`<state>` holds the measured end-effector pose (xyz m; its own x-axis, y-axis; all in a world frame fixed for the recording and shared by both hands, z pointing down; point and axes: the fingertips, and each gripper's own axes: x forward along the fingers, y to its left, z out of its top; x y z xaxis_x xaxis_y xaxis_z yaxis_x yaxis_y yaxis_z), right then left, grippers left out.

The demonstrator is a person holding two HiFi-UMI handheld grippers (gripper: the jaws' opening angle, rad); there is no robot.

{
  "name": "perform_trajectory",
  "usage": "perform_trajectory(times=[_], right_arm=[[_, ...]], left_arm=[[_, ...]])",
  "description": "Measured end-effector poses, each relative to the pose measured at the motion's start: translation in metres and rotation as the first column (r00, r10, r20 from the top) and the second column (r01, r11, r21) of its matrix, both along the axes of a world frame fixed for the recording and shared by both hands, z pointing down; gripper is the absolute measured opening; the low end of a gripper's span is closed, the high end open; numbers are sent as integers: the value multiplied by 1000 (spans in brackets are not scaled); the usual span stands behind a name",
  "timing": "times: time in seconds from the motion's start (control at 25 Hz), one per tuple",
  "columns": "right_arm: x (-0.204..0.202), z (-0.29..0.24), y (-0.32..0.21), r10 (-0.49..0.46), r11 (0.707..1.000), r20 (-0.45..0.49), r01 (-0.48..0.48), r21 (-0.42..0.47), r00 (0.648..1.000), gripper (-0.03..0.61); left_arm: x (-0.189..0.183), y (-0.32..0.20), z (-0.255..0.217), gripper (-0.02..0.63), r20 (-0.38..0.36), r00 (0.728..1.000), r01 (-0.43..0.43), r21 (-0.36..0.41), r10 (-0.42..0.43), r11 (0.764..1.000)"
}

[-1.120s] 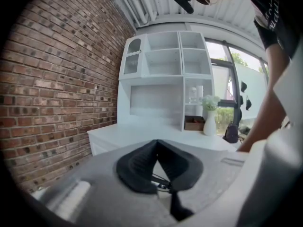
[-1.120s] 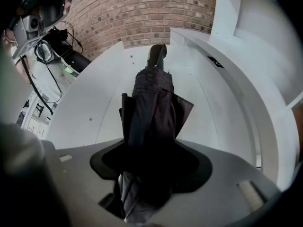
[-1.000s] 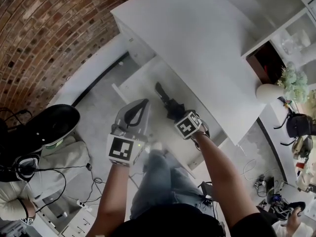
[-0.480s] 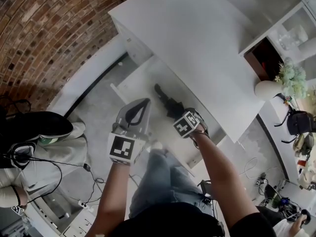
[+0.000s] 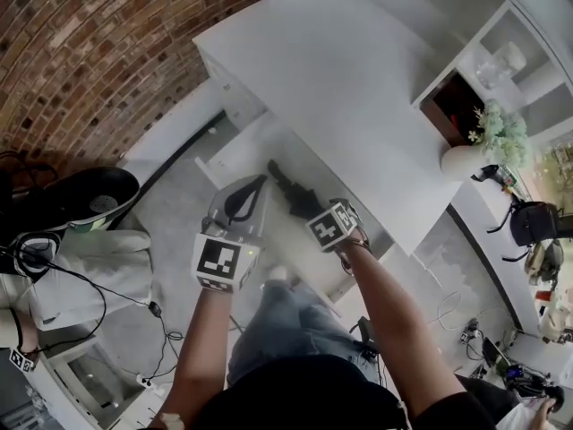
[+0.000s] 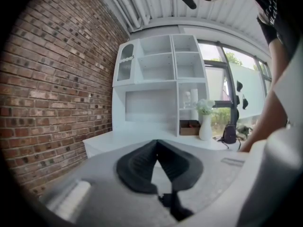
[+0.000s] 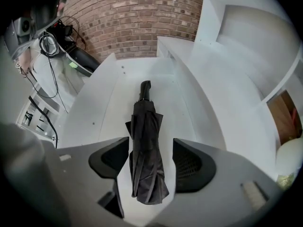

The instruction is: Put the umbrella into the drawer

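Note:
A folded black umbrella (image 7: pixel 144 122) lies lengthwise on the floor of the open white drawer (image 7: pixel 106 112), handle end away from me. My right gripper (image 7: pixel 150 162) points steeply down above it. Its jaws are opening, and the dark pads (image 7: pixel 191 164) stand apart from the cloth on both sides. The head view shows the umbrella (image 5: pixel 288 189) in the drawer (image 5: pixel 237 155) with the right gripper (image 5: pixel 311 211) over its near end. My left gripper (image 5: pixel 258 184) hovers beside it at the left. In the left gripper view this gripper (image 6: pixel 156 143) is shut on nothing and points about level.
The white desk top (image 5: pixel 358 79) overhangs the drawer's far side. Behind stand a brick wall (image 5: pixel 98 52) and a white shelf unit with a vase of flowers (image 5: pixel 461 159). A person (image 5: pixel 54 285) sits among cables on the floor at the left. My jeans leg (image 5: pixel 286 316) is below the drawer.
My right gripper has lifted a little away from the umbrella, which stays lying in the drawer. The left gripper has shifted slightly. The person on the floor has moved.

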<state>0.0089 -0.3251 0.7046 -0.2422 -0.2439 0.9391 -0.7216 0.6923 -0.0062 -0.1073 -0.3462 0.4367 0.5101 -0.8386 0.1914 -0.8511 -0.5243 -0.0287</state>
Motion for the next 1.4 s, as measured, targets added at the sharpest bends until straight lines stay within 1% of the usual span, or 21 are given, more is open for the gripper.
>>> perform_trajectory(times=[0.24, 0.36, 0.56, 0.76, 0.92, 1.0, 1.12, 1.2, 1.32, 1.4], right_arm=[[7, -34, 9, 15, 1000, 58, -15, 5, 998, 279], [11, -51, 13, 26, 999, 91, -28, 24, 996, 279], [26, -79, 14, 65, 993, 144, -79, 92, 987, 279], [37, -125, 11, 98, 973, 204, -137, 187, 974, 279], [49, -157, 17, 128, 952, 261, -192, 237, 957, 279], [55, -174, 18, 133, 936, 305, -221, 275, 943, 279], [56, -199, 23, 109, 914, 382, -244, 325, 918, 278], [60, -213, 26, 100, 899, 414, -260, 351, 905, 279], [67, -240, 28, 90, 868, 437, -285, 407, 895, 278], [73, -260, 30, 82, 841, 447, -302, 449, 891, 278]], left_arm=[[10, 4, -19, 0, -8, 1000, -3, 34, 3, 999], [14, 8, -25, 0, -9, 1000, -6, 45, 7, 999], [19, 12, -38, 0, -10, 1000, -3, 74, 4, 997], [20, 16, -52, 0, -17, 1000, -1, 106, 3, 994], [23, 21, -62, 0, -23, 1000, -3, 126, 6, 992], [26, 21, -66, 0, -31, 999, -6, 137, 10, 991], [31, 22, -72, 0, -36, 999, -14, 151, 20, 988], [34, 23, -76, 0, -39, 999, -22, 160, 28, 987], [40, 23, -82, 0, -39, 998, -39, 175, 47, 984], [43, 23, -86, 0, -37, 998, -50, 186, 58, 981]])
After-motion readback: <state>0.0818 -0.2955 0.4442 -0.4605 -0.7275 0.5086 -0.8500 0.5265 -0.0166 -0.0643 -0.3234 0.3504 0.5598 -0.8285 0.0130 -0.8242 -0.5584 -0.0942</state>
